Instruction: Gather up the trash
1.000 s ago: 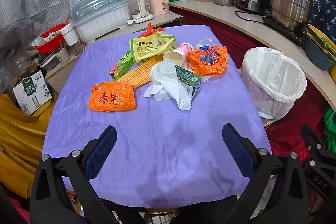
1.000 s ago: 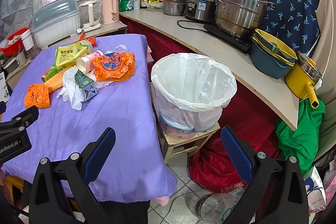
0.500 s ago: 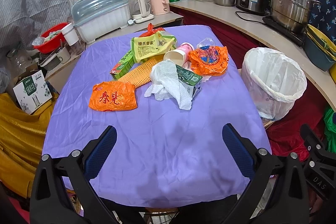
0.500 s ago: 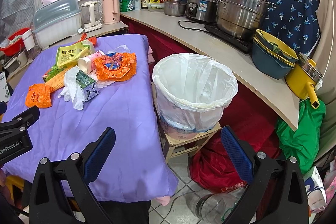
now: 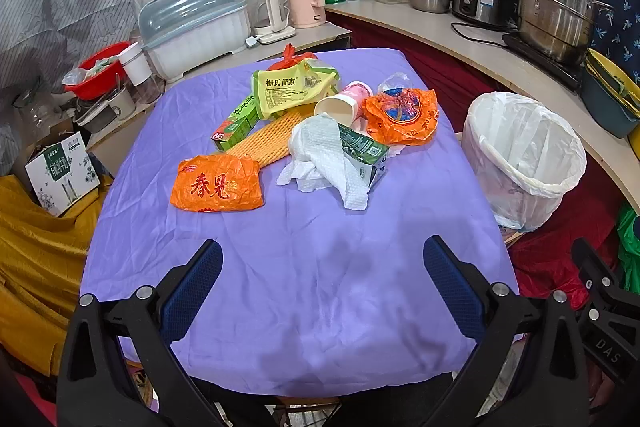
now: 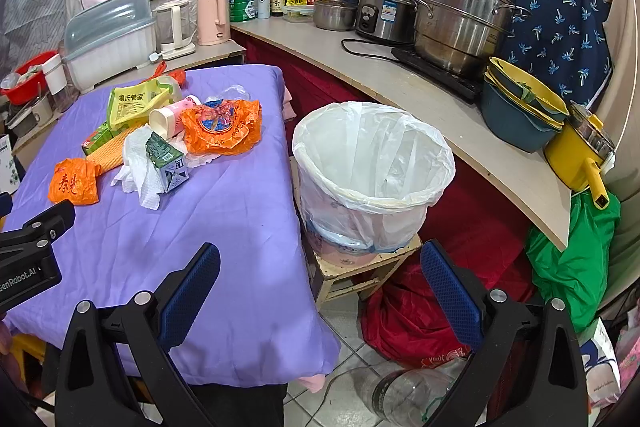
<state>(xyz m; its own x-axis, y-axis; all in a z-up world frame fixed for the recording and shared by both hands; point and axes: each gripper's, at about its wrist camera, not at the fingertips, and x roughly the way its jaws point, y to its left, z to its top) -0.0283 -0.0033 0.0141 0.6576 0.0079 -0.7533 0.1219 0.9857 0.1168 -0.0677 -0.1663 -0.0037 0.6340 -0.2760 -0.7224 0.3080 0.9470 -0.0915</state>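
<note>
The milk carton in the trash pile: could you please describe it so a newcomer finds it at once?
Look at the purple table beside the white-lined bin. In the trash pile, a crumpled white paper towel drapes over the milk carton. It is the only dark green box with a grey-white end.

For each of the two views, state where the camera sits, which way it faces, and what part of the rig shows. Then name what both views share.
Left wrist: on the left gripper, open, facing across the purple table at the trash pile; part of the right gripper shows at right.
Right wrist: on the right gripper, open, facing the lined bin beside the table; part of the left gripper shows at left.
Shared: table, trash pile, bin, counter with pots.
</note>
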